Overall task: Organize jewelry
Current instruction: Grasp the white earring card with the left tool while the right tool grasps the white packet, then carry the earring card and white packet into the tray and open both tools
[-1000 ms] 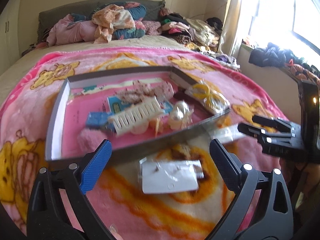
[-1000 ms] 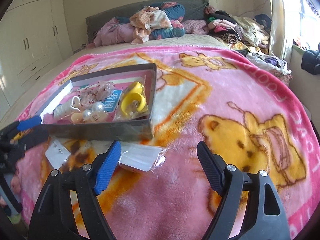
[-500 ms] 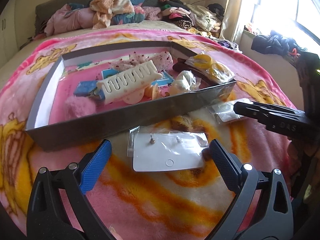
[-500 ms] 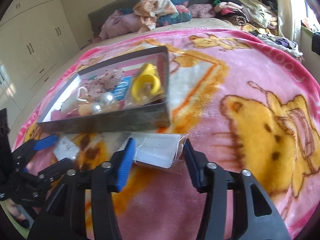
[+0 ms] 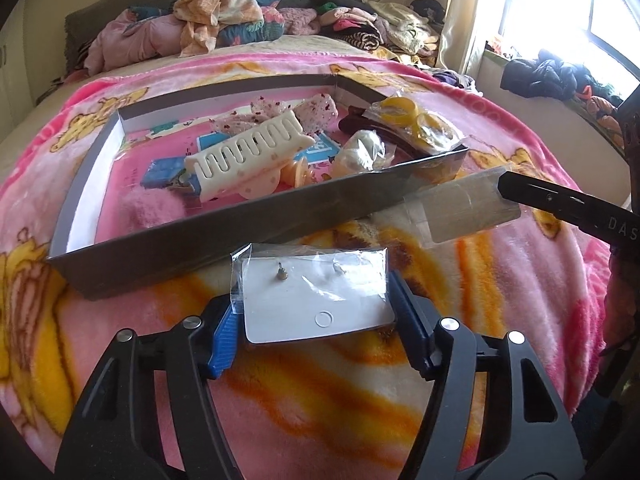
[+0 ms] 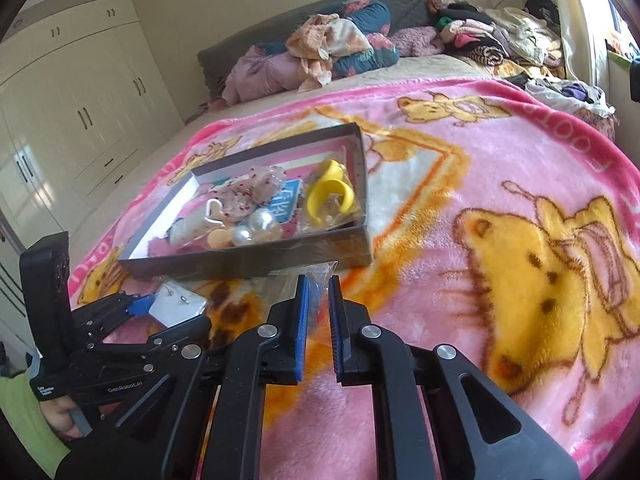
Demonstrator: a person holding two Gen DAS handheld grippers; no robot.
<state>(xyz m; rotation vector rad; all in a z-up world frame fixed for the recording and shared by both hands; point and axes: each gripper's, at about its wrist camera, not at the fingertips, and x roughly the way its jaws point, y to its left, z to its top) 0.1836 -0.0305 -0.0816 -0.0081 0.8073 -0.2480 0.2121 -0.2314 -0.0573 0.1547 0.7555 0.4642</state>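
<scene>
Right tongs (image 5: pixel 505 188) cut off by edge; earring studs (image 6: pixel 176 294) too small.

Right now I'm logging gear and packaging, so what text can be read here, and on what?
"DAS", cut off at the frame edge: side of the right claw.
"GenRobot.AI": side of the left claw.
Small label below it: too small.
Blue card in the box: lettering too blurred to read.

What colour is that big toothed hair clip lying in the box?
Cream white, the hair clip; clearest in the left wrist view.
</scene>
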